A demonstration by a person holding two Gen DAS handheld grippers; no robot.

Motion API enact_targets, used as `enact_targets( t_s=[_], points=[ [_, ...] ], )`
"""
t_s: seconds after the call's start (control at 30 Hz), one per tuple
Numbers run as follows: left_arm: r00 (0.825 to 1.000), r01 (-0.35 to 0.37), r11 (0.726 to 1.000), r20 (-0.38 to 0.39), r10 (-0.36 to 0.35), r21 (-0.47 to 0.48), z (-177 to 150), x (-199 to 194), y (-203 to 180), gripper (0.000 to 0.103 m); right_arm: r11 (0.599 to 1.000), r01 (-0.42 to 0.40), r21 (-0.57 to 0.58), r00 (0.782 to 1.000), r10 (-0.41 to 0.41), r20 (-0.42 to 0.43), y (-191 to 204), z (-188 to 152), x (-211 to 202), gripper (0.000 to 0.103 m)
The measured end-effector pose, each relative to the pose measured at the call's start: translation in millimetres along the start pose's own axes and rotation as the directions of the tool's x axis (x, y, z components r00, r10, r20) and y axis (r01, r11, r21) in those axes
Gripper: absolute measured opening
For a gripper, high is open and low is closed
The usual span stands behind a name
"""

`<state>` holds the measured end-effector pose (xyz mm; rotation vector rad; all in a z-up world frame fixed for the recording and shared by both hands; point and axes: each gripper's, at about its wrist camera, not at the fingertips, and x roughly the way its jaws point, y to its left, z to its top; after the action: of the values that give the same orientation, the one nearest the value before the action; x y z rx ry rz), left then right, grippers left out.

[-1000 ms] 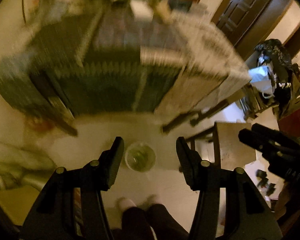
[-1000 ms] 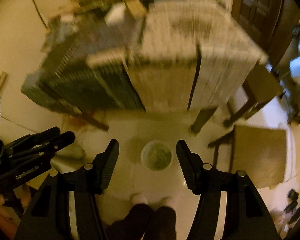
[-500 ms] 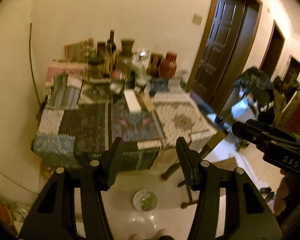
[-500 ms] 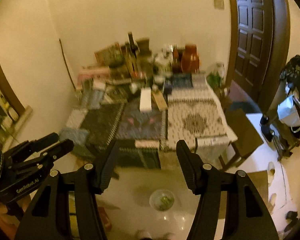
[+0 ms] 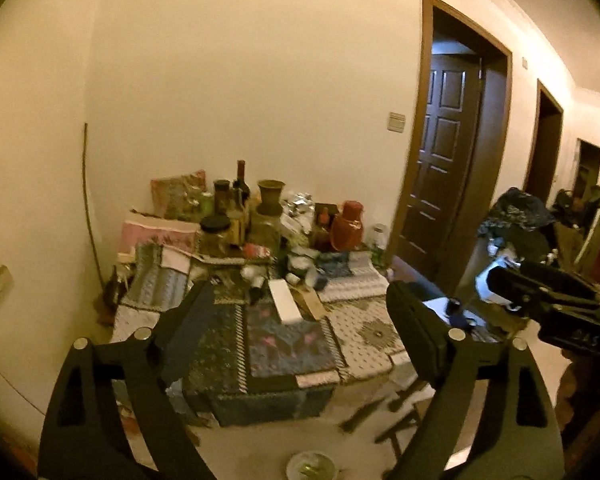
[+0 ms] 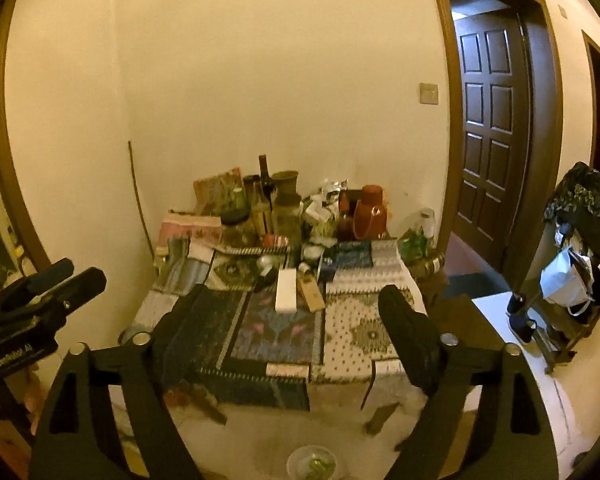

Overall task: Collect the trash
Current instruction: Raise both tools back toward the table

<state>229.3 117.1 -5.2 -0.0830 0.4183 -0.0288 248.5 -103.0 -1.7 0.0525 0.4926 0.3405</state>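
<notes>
A table with a patterned patchwork cloth (image 5: 288,344) stands against the wall, also in the right wrist view (image 6: 276,332). On it lie a white box (image 5: 284,306) (image 6: 286,290), a tan flat packet (image 6: 311,292) and crumpled wrappers (image 6: 328,196) among bottles and jars. A small round bin (image 5: 311,466) (image 6: 311,463) sits on the floor in front. My left gripper (image 5: 300,332) is open and empty, held away from the table. My right gripper (image 6: 296,332) is open and empty too.
Bottles, jars and a red jug (image 6: 370,212) crowd the table's back. A dark door (image 6: 496,132) stands open on the right. A rack with bags (image 6: 572,272) is at far right. A folding stool (image 5: 396,408) stands by the table's right side.
Both grippers have tilted up from pointing at the floor and bin to facing the table and wall. The bin has slid to the bottom edge of both views.
</notes>
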Motion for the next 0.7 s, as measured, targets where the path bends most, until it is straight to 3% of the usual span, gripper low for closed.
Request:
enact_targets(
  t_s=[0.2, 0.7],
  points=[
    [0.999, -0.041, 0.999, -0.02, 0.041, -0.005, 14.3, 45.7, -10.4, 0.088, 0.999, -0.013, -0.031, 1.0, 0.013, -0.006, -20.6, 17.8, 35.3, 0.084],
    [0.988, -0.151, 0.984, -0.05, 0.147, -0.095, 54.5, 172.7, -54.1, 0.088, 0.98, -0.16, -0.115, 0.981, 0.145, -0.128, -91.5, 68.7, 139.1, 0.084]
  ],
)
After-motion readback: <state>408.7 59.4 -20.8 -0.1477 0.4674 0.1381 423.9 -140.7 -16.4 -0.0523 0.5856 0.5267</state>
